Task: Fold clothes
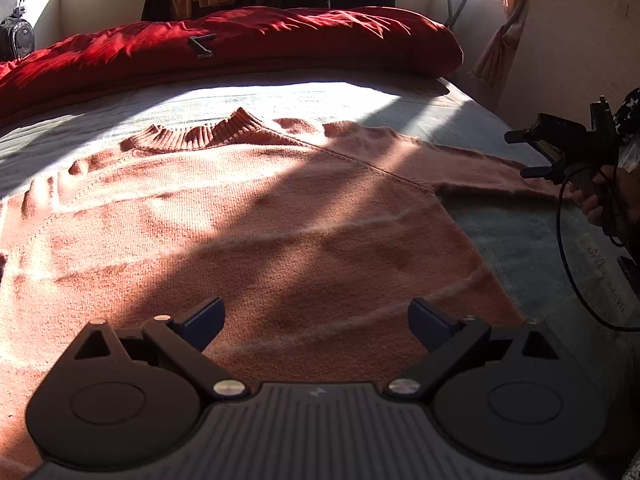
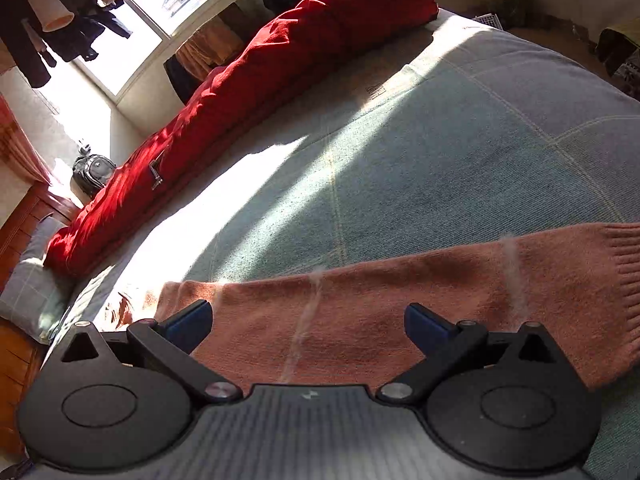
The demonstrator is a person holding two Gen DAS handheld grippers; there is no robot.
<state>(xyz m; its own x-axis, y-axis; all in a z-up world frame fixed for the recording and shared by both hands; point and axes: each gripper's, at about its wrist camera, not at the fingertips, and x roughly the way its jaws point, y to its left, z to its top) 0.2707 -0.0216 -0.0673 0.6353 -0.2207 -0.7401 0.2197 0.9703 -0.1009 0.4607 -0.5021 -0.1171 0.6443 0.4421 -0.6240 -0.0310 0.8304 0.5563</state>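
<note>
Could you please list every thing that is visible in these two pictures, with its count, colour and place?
sweater: one, salmon-orange knit, spread flat on the bed; one sleeve stretched out sideways.
bed sheet: one, pale grey-blue with thin lines, under the sweater.
duvet: one, red, bunched along the far side of the bed.
backpack: one, black and grey, beyond the duvet, near the window.
hanging clothes: several, dark and cream, by the window.
curtain: one, orange-pink, tied back at the wall.
left gripper: one, black, open, above the sweater's body.
right gripper: one, black, open, over the sleeve.
hand: one, holding the right gripper's handle.
</note>
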